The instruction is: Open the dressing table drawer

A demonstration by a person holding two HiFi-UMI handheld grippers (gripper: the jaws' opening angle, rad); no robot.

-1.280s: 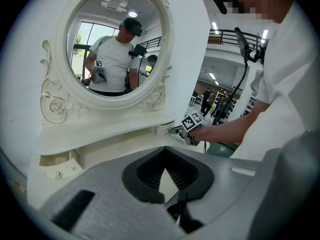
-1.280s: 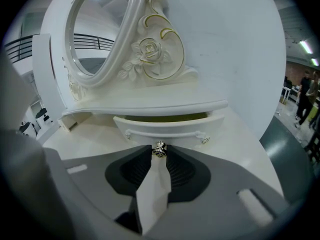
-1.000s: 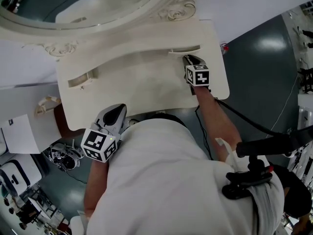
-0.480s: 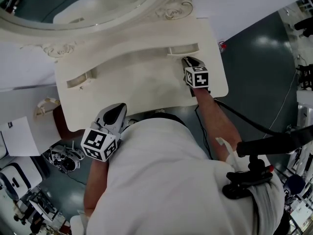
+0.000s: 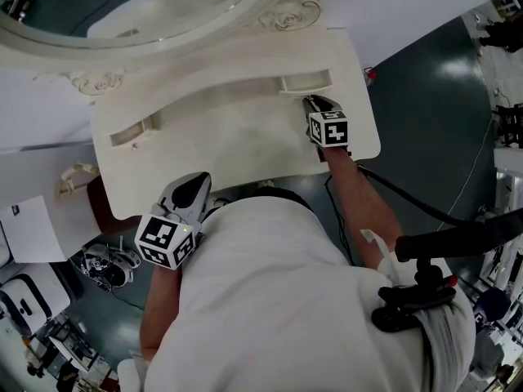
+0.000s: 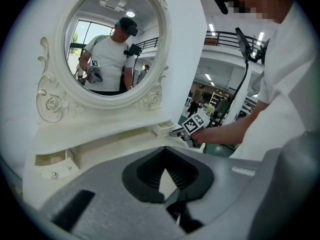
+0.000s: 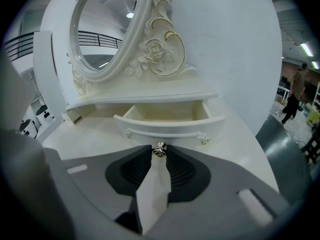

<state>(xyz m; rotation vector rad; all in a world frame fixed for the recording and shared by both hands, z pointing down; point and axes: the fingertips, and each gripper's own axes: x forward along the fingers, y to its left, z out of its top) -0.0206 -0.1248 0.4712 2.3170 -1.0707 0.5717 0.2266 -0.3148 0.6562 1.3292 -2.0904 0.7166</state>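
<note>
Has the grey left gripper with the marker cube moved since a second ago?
No: the left gripper sits unchanged beside the cream dressing table's near edge.

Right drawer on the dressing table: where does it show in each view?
Head view: right drawer upper right of centre, pulled out, just ahead of the right hand-held gripper.
Left gripper view: small, at centre, beside the far gripper.
Right gripper view: centre, open, its knob gripped between the jaws.
Shared landmark: the carved rose on the mirror frame.
</note>
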